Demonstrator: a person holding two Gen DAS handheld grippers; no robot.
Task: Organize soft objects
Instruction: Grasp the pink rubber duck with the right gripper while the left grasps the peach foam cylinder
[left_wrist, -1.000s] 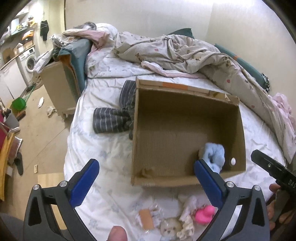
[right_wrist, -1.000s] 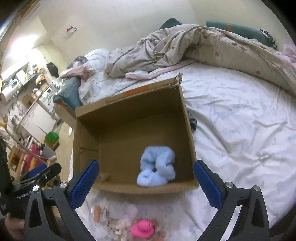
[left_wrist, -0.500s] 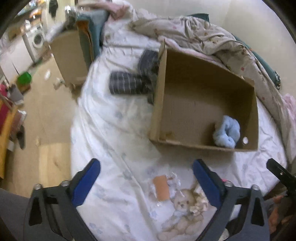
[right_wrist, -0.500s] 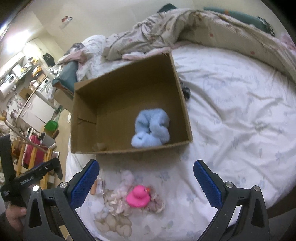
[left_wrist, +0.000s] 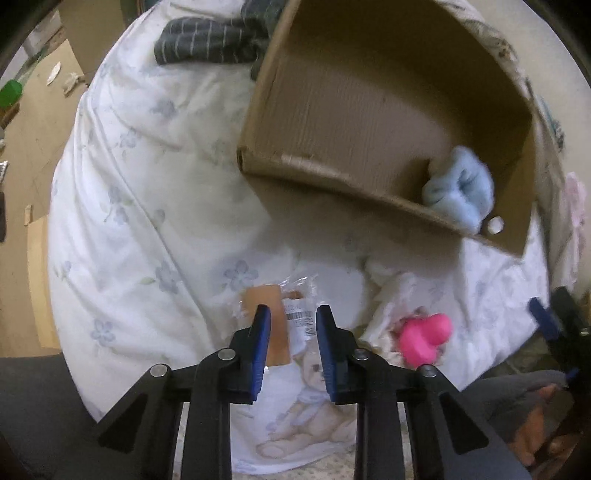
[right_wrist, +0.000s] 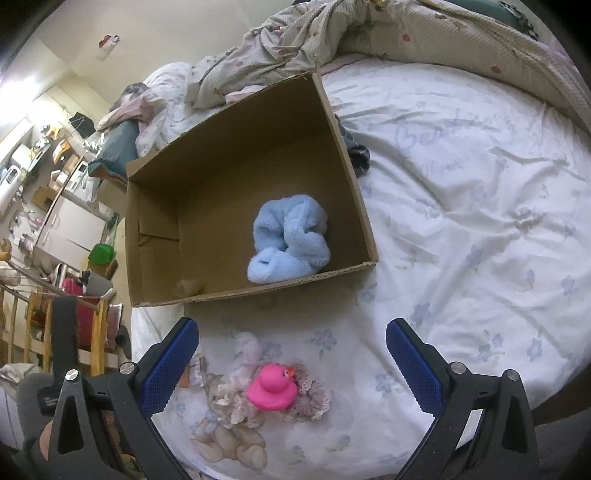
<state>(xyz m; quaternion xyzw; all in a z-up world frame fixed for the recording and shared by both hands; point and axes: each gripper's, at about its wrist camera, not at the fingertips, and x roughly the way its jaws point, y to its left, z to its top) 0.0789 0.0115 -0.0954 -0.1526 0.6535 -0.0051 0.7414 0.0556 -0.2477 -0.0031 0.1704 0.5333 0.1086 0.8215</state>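
While jaws just narrowing, left hand-held gripper (left_wrist: 291, 314) straddles clear packet (left_wrist: 291, 314) on bed sheet (left_wrist: 147, 221), grip unclear.

Both views are fisheye: straight edges bow outward, and black corners ring each picture. The left wrist view is dim and warm, smeared by motion blur; the box (left_wrist: 388, 110) and blue fleece (left_wrist: 460, 192) look soft, the sheet (left_wrist: 147, 221) pattern washed out, while the near fingers (left_wrist: 260, 343) stay fairly sharp. The right wrist view is brighter and crisper. Its light comes from the upper left, where the wall (right_wrist: 22, 85) glares white and blows out detail. The box (right_wrist: 236, 177) interior sits in soft shade, with a faint shadow under the duck (right_wrist: 271, 387). Shadows everywhere are diffuse.
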